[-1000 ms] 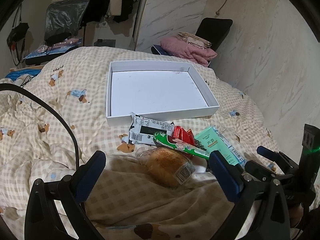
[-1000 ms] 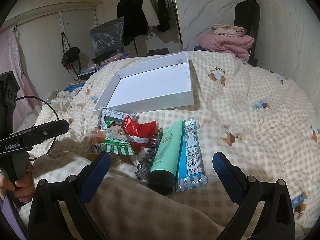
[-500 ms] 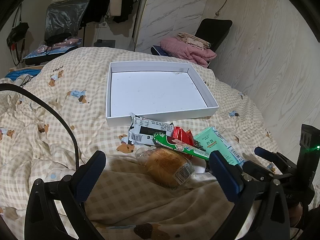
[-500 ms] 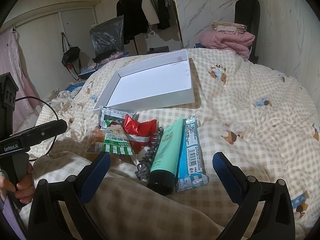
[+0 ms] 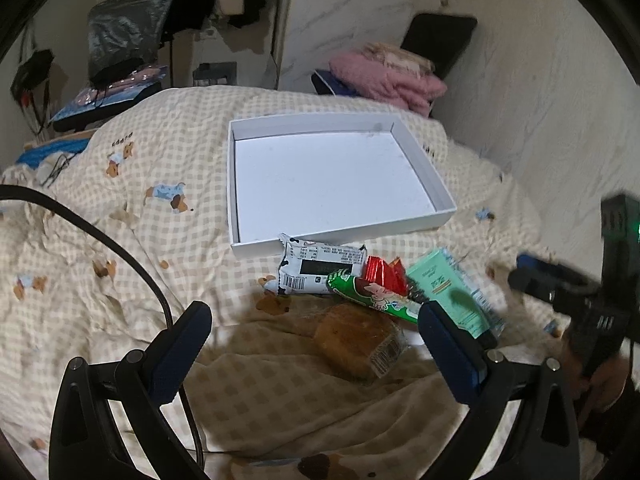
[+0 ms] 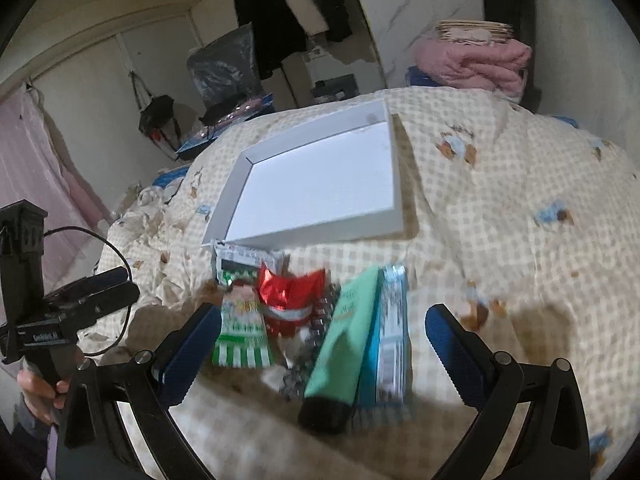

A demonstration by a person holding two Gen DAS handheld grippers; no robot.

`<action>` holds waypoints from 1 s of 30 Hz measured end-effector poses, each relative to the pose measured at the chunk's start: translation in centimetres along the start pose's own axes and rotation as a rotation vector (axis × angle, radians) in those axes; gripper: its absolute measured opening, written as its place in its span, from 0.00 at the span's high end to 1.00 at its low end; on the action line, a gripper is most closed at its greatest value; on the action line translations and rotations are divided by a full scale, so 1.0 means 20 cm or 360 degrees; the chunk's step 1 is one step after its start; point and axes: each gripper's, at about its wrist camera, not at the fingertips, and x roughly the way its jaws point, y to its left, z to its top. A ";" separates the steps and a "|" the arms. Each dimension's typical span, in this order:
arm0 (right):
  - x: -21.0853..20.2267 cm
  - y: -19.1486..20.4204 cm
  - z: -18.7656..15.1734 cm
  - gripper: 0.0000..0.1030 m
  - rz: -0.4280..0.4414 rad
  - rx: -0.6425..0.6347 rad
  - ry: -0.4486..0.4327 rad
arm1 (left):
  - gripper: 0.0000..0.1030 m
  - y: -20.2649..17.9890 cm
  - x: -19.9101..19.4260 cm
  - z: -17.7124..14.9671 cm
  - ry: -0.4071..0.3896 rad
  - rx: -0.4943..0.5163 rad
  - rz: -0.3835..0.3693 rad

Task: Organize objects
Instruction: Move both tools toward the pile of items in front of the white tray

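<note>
Across the checked quilt (image 5: 160, 200), mid-frame in the left wrist view, sits a shallow white box (image 5: 444, 216), nothing inside it. Just below its near wall, lower centre of frame, is the pile: black-and-white snack pack (image 5: 316, 274) touching the box's front edge, green snack packet (image 5: 372, 298) overlapping it, red foil wrapper (image 5: 384, 276) behind the green one, wrapped bread roll (image 5: 356, 340) nearest the camera, mint-green tube (image 5: 444, 292) to the right w/ a blue-edged pack just beside it.

Left gripper (image 5: 316, 356) at frame bottom, jaws wide, holding nothing; the bread roll lies between the blue fingertips (image 5: 184, 344), a bit beyond them. Right gripper (image 5: 560, 288) shows at the right edge, blurred.

Right wrist view: right gripper (image 6: 324, 348) at bottom, jaws wide, nothing held, blue pads (image 6: 456, 352) either side of the pile. White box (image 6: 304, 236) sits upper centre; below it the green packet (image 6: 242, 332), red wrapper (image 6: 290, 300), mint tube (image 6: 348, 340) w/ black cap pointing at the camera, and blue pack (image 6: 390, 332) touching the tube's right side. A dark hair claw (image 6: 320, 312) peeks between wrapper and tube, too blurred for detail. Left gripper (image 6: 92, 296) at left edge, held by a hand (image 6: 40, 388); from this side can't tell its opening.

Pink folded blanket (image 6: 472, 62) upper right, dark clothes hanging (image 6: 276, 40) top centre.
</note>
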 end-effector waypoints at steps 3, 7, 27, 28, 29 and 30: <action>0.02 0.04 0.07 0.00 -0.0021 -0.0129 -0.0005 | 0.00 0.02 0.02 0.04 0.0069 -0.0053 -0.0071; 0.08 0.08 0.13 0.00 0.0008 -0.0192 0.0005 | 0.00 0.02 0.01 0.07 0.0056 -0.0091 -0.0076; 0.16 0.01 0.02 0.00 0.0085 0.0003 0.0035 | 0.00 0.03 0.04 0.01 0.0044 -0.0085 -0.0029; 0.16 0.01 0.02 0.00 0.0091 0.0011 0.0032 | 0.00 0.04 0.04 0.01 0.0062 -0.0095 -0.0064; 0.15 0.00 0.02 0.00 0.0097 0.0020 0.0027 | 0.00 0.04 0.05 0.01 0.0091 -0.0114 -0.0106; 0.15 -0.01 0.02 0.00 0.0100 0.0030 0.0026 | 0.03 0.04 0.06 0.02 0.0115 -0.0128 -0.0126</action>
